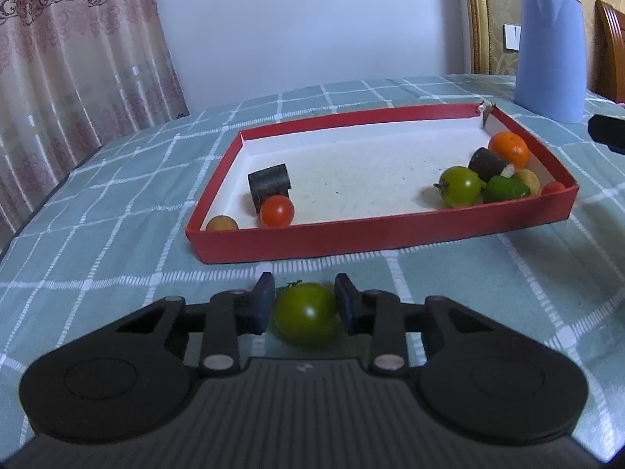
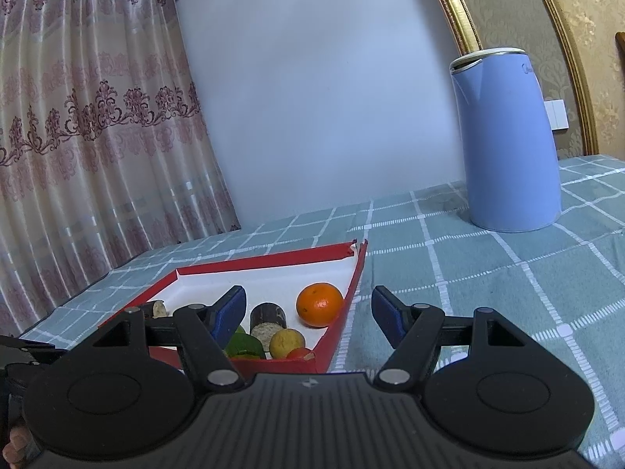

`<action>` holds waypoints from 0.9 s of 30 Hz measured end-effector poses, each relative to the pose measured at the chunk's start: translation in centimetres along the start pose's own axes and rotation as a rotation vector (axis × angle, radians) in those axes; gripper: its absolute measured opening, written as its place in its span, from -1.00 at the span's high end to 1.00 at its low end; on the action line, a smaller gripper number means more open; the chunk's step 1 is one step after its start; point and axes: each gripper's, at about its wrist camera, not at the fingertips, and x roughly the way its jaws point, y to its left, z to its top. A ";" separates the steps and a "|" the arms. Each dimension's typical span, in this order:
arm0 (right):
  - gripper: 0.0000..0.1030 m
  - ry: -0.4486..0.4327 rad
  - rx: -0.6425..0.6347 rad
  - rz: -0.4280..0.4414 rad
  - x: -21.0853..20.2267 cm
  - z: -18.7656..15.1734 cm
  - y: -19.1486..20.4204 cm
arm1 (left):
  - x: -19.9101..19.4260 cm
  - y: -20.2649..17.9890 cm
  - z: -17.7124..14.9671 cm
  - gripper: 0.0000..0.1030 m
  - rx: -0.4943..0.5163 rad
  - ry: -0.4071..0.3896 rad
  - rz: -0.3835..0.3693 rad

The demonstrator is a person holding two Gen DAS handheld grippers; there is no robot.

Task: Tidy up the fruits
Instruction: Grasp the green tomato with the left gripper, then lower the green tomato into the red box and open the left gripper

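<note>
Green tomato (image 1: 306,318) round, stem up-left, clamped in left gripper (image 1: 304,305) jaws; right gripper (image 2: 308,314) jaws wide.

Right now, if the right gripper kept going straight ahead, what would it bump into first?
Probably the red tray's right wall. The open right gripper points over the tray's near right corner, with the orange just inside that wall. Depth is hard to judge, so it might pass above both.
</note>
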 end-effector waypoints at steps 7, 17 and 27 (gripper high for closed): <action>-0.37 -0.002 0.003 0.003 -0.2 0.0 -0.1 | 0.0 0.2 0.3 0.39 -0.014 -0.010 0.028; -0.37 0.059 -0.024 -0.019 -0.2 -0.3 0.7 | -0.3 0.6 0.6 0.39 -0.048 -0.028 0.059; -0.51 0.257 -0.182 -0.056 -0.4 -2.7 5.1 | -0.6 1.1 1.6 0.39 -0.071 -0.057 0.064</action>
